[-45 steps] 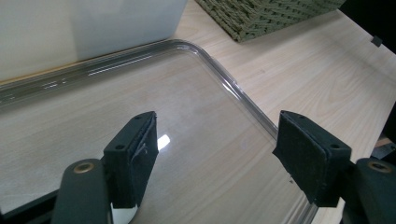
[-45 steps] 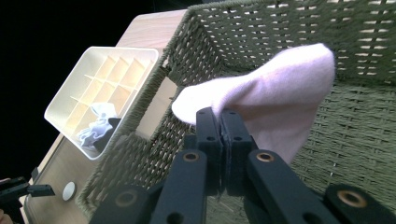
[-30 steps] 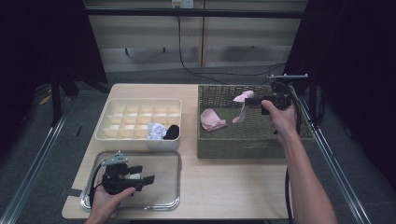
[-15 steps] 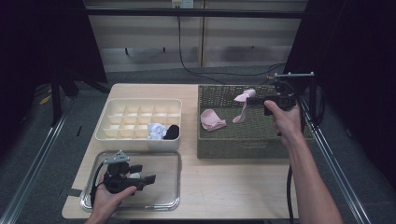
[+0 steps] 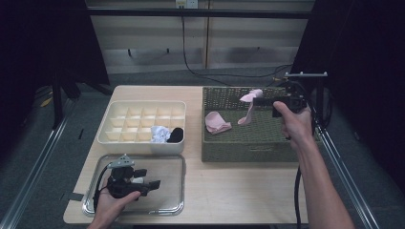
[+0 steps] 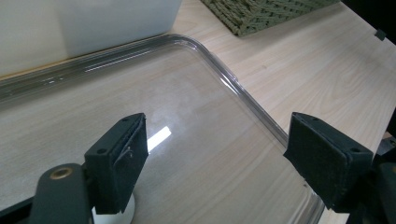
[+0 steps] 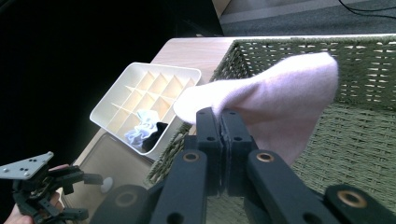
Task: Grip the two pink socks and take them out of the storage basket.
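Nearest the person, the left gripper [image 5: 148,183] hovers over the clear tray [image 5: 167,207] in front of the compartment box [image 5: 114,138], its jaws spread apart with nothing between them, having just been opening. Right of that box stands the wicker basket [image 5: 229,150] on the counter [image 5: 229,191]. Above the basket, the right gripper [image 5: 257,101] is clamped on a pink sock [image 5: 248,109], which dangles over the basket's floor. A second pink sock [image 5: 217,122] lies inside the basket.
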`<state>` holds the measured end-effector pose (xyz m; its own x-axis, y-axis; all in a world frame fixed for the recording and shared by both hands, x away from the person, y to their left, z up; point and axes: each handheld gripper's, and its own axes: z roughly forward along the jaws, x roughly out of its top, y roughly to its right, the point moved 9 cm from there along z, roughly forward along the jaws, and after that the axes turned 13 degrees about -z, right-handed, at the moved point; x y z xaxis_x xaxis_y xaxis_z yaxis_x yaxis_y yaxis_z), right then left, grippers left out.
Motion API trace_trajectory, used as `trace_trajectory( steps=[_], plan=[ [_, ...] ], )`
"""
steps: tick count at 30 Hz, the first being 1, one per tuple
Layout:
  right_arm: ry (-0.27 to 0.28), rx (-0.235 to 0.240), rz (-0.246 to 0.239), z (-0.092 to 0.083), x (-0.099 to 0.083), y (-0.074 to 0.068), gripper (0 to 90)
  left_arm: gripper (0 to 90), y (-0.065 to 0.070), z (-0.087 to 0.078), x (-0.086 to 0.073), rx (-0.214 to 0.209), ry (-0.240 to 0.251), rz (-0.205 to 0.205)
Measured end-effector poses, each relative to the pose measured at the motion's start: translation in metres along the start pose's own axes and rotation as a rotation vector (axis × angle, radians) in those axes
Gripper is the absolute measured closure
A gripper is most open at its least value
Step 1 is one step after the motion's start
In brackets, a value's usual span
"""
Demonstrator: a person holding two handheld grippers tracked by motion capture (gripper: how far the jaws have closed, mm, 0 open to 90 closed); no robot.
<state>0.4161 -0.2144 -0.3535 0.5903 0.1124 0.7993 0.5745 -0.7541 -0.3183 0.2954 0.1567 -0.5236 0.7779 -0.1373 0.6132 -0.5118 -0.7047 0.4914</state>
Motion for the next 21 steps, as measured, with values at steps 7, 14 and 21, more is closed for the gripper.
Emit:
trace_trajectory(
  steps=[7, 14, 21],
  plan=[
    [0.01, 0.015, -0.005, -0.007, 0.003, -0.012, 88.2, 21.0, -0.003, -0.001, 0.002, 0.008, 0.008, -0.006],
    [0.02, 0.027, -0.025, -0.016, 0.003, -0.026, 88.2, 21.0, -0.003, -0.001, 0.002, 0.007, 0.011, -0.003],
    [0.025, 0.052, -0.064, -0.023, -0.005, -0.047, 88.2, 21.0, -0.002, 0.0, 0.002, 0.01, 0.009, -0.004]
  ],
)
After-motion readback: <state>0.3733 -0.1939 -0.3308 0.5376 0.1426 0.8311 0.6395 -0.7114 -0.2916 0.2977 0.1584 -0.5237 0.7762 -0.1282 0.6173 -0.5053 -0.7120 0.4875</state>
